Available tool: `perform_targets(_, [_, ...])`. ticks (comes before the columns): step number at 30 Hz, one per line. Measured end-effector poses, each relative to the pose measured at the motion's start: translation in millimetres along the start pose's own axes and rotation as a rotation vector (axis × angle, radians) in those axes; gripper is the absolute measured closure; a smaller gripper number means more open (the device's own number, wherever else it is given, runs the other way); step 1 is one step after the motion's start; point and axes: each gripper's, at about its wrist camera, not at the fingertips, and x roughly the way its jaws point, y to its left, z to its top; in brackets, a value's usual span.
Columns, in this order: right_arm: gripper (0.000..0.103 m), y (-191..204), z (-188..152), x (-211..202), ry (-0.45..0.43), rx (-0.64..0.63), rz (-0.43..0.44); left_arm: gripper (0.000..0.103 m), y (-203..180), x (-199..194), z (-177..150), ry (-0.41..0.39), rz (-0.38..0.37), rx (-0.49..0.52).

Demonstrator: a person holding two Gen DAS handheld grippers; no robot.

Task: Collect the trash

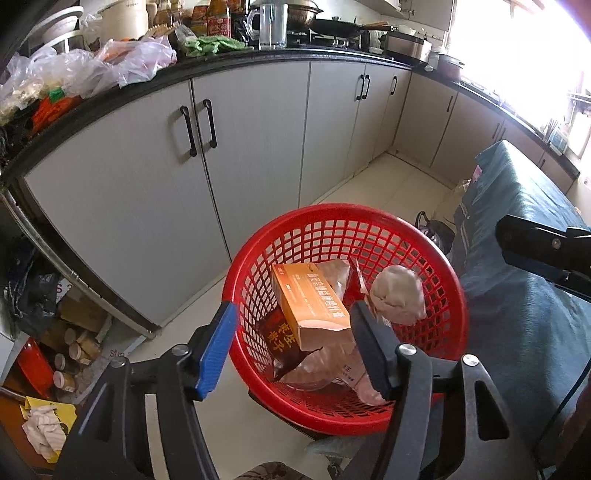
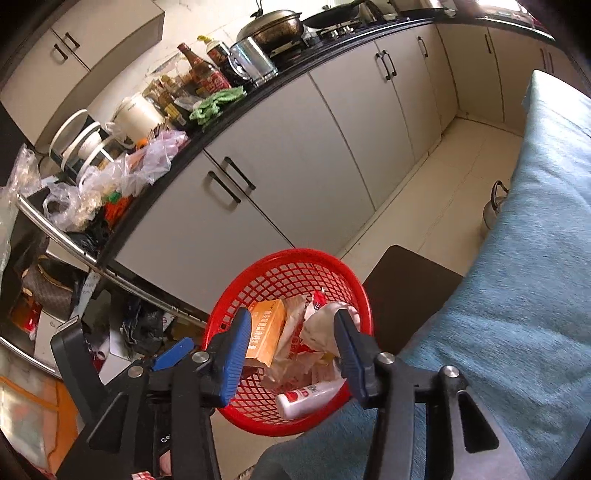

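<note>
- A round red plastic lattice basket (image 1: 343, 236) stands at floor level beside a surface draped in teal cloth (image 1: 524, 332), in front of a run of pale grey kitchen cabinets (image 1: 147, 206).
- Inside the basket lies an orange cardboard box (image 1: 310, 299), tilted with one torn end toward the viewer, resting on crumpled clear and pinkish wrappers (image 1: 325, 365).
- A dark brown snack packet (image 1: 277, 332) sits under the box's near end.
- A wadded ball of pale tissue (image 1: 397, 295) lies against the basket's right inner wall.
- From the right wrist view, a small white tube with a red label (image 2: 306, 400) lies at the near side of the basket.
- The left gripper (image 1: 291, 347) hangs over the basket with its fingers spread apart, pinching nothing.
- The right gripper (image 2: 291, 354) also hovers above the basket, fingers apart, with nothing between them; the tissue wad sits just behind its right finger.
- Beyond, a black countertop (image 1: 229, 70) is crowded with plastic bags (image 1: 122, 62), sauce bottles (image 1: 218, 18), a green cloth (image 1: 214, 46) and a metal pitcher (image 1: 273, 24).
</note>
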Motion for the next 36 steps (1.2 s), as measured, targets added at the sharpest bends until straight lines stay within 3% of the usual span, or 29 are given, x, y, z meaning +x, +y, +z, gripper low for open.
perform_targets(15, [0.043,16.4,-33.4,-63.9,-0.107,-0.104,-0.094,0.028,-24.4,-59.1,-8.9,-0.129,0.060,0.048])
perform_targets(20, [0.041,14.4,-49.3,-90.0,-0.152,-0.111,-0.127,0.015,-31.7,-94.8,-16.3,-0.263,0.102,0.025])
perform_targets(26, [0.039,13.8,-70.7,-118.1,-0.201,-0.123,-0.165,0.000,-46.1,-156.1,-35.2,-0.546,0.231,0.024])
perform_targets(30, [0.038,13.3,-84.6,-134.0,-0.231,-0.124,-0.170,0.000,-59.2,-176.9,-39.3,-0.588,0.286,0.077])
perform_targets(36, [0.036,10.2,-105.9,-156.6,-0.280,-0.132,-0.192,0.000,-61.9,-199.1,-50.0,-0.616,0.236,0.037])
